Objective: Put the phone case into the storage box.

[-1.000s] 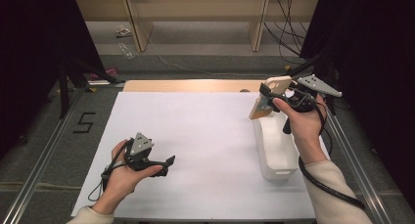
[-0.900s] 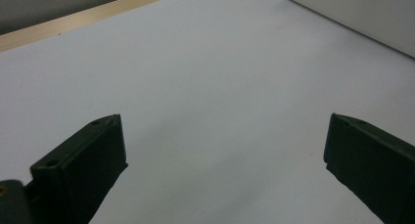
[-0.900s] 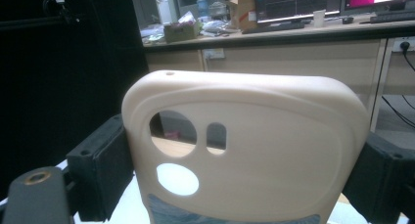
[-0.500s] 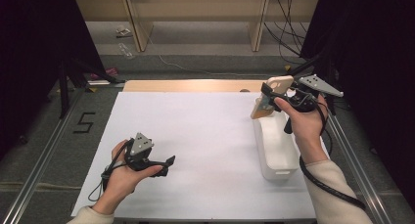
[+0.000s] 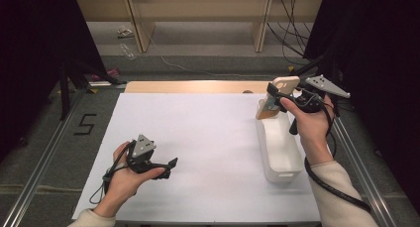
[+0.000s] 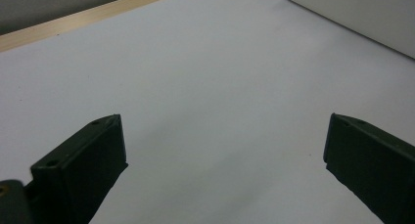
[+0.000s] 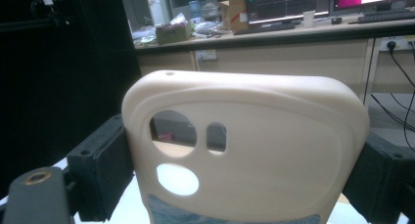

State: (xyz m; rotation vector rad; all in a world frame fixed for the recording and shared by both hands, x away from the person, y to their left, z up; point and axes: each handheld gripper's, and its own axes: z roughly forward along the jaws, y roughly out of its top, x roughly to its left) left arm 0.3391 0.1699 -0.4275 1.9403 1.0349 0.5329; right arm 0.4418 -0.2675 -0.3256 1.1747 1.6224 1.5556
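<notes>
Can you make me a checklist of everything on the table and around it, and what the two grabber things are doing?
Surface: white table, wooden strip at its far edge.
Job's things: cream phone case, held above the white bin.
Clutter: nothing seen on the table.
Grippers: right gripper shut on the phone case; left gripper open, nothing between its jaws.
Cables: black cable trails from the right gripper.
Surroundings: floor mark 5, dark curtains, wooden shelf behind.

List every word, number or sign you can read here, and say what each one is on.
"5": in black on the grey floor left of the table, high view.
Monitors behind the phone case, right gripper view: coloured text, too small and blurred to read.
Nothing else is legible.
</notes>
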